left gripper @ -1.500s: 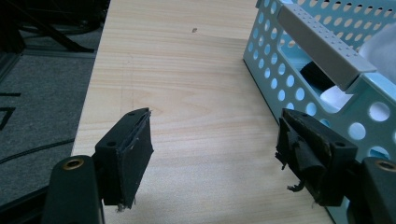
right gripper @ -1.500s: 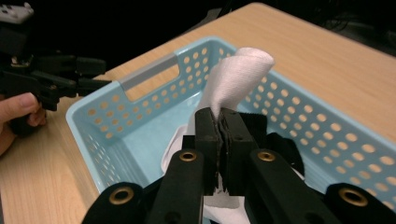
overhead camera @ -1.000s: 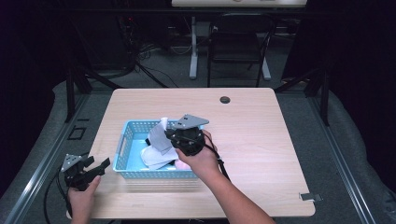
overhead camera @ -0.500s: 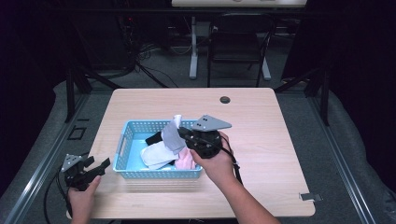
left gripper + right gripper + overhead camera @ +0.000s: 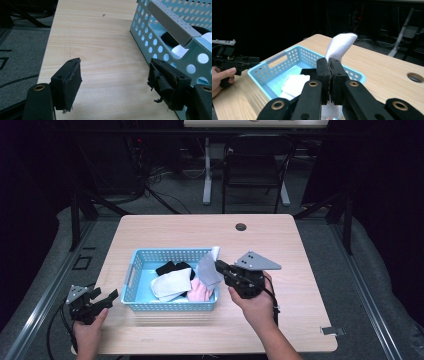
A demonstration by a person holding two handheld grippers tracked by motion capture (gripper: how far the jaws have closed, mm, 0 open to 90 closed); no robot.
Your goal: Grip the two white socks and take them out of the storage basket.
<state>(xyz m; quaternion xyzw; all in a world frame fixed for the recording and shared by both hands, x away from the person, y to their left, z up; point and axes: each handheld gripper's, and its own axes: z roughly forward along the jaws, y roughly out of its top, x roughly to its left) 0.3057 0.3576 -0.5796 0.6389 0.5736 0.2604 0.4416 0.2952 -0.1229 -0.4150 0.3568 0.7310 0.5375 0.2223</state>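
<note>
A light blue perforated basket (image 5: 170, 253) sits on the wooden table (image 5: 310, 285) and holds a black sock (image 5: 172, 267), a white sock (image 5: 172, 282) and a pink one (image 5: 200, 291). My right gripper (image 5: 220, 266) hovers at the basket's right rim, shut on a white sock (image 5: 207, 269) that hangs over the rim. In the right gripper view the sock (image 5: 340, 43) sticks up from between the jaws of the right gripper (image 5: 329, 62), above the basket (image 5: 279, 60). My left gripper (image 5: 107, 297) rests at the table's front left edge, open with nothing between its fingers (image 5: 72, 80), beside the basket's wall (image 5: 172, 27).
A round cable hole (image 5: 241, 227) lies near the table's far edge. A strip of tape (image 5: 332, 330) marks the front right corner. A chair (image 5: 255, 175) and a desk leg stand on the floor beyond the table. Bare wood spreads right of the basket.
My right gripper has carried the white sock to the right, from over the basket's middle to its right rim. The left gripper has stayed put.
</note>
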